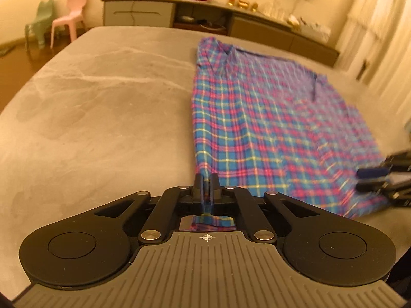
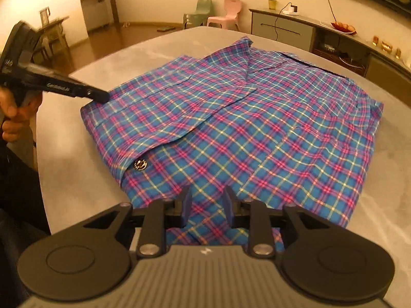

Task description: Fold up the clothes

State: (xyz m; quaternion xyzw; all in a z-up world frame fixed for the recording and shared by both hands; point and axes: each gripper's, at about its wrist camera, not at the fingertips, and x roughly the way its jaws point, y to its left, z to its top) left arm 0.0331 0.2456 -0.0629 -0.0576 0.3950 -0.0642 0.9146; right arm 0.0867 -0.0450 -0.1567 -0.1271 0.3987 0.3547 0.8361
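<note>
A blue, pink and yellow plaid shirt (image 1: 257,118) (image 2: 244,128) lies partly folded on the grey marble table (image 1: 102,102) (image 2: 66,169), collar at the far end. My left gripper (image 1: 206,179) is shut on the shirt's near left corner, and a strip of plaid shows between its fingers. From the right wrist view that left gripper (image 2: 104,97) touches the same corner. My right gripper (image 2: 207,202) stands open low over the near hem, with flat cloth showing in the gap. In the left wrist view the right gripper (image 1: 364,179) is blurred at the shirt's near right corner.
A person's hand (image 2: 15,113) holds the left gripper at the table's edge. A metal button (image 2: 140,164) sits on the folded flap. Beyond the table stand a grey sideboard (image 1: 143,12), a pink chair (image 1: 69,18) and a green chair (image 1: 42,23).
</note>
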